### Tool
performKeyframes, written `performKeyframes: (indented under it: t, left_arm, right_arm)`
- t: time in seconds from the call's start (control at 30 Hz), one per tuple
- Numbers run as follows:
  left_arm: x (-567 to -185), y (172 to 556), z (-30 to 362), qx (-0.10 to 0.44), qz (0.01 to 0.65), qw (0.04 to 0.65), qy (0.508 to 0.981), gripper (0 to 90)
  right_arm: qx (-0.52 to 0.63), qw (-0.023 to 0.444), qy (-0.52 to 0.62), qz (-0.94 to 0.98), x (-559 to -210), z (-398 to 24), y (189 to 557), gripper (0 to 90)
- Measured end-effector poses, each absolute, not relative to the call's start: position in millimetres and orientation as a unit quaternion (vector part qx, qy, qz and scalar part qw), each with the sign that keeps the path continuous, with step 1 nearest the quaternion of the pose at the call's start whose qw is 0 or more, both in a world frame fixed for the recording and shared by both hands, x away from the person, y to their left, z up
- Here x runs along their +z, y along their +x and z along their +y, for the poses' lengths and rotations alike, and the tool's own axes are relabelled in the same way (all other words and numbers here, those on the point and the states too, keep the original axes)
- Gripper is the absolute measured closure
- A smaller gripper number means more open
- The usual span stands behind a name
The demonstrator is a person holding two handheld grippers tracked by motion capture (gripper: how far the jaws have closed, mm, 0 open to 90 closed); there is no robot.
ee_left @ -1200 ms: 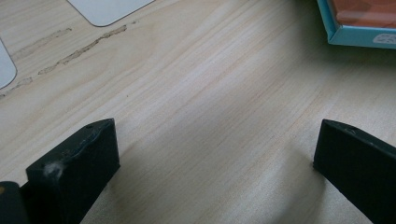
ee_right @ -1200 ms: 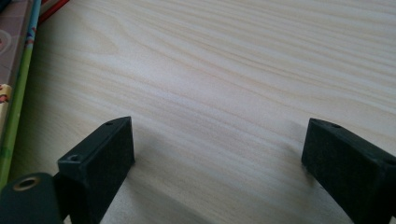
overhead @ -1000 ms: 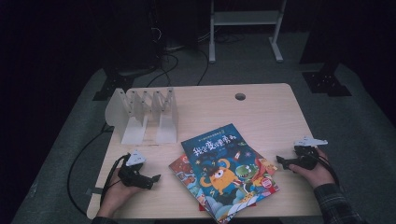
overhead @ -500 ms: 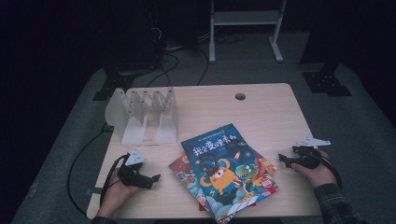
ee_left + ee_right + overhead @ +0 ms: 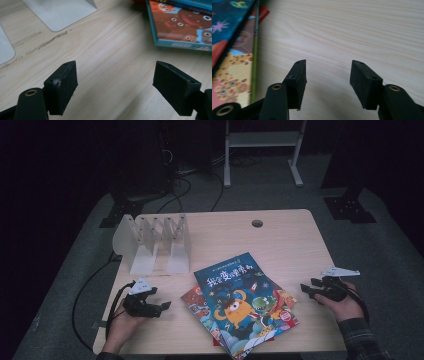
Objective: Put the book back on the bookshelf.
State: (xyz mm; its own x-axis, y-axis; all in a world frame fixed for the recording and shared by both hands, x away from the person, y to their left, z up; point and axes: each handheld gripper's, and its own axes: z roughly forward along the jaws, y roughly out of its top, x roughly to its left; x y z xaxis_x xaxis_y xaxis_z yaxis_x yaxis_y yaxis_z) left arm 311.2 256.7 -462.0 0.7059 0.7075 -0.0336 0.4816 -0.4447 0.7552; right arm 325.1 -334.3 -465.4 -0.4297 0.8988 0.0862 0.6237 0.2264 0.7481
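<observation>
Both hand-held grippers, left (image 5: 162,306) and right (image 5: 306,290), have jaws apart but just narrowing on nothing; each should approach the picture books (image 5: 240,305) low along the counter (image 5: 280,240), catching an edge

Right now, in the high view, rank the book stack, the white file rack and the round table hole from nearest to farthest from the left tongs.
1. Book stack, just right of the left tongs.
2. White file rack, behind them.
3. Round table hole, far side, toward the right.

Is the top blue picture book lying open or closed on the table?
Closed. The blue picture book lies flat, front cover up, its title and orange monster showing, on top of the other books on the table.
</observation>
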Motion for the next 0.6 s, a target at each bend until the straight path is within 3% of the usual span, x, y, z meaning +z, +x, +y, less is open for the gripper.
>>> performKeyframes:
  t: [0.33, 0.6]
  left_arm:
    - [-448, 313, 241, 0.134, 0.333, 0.419, 0.834, 21.4]
    - [-438, 327, 220, 0.117, 0.310, 0.429, 0.840, 15.7]
  right_arm:
    - [0.389, 0.177, 0.476, 0.769, -456, -318, 314, 45.9]
    - [0.394, 0.163, 0.458, 0.780, -454, -306, 303, 45.3]
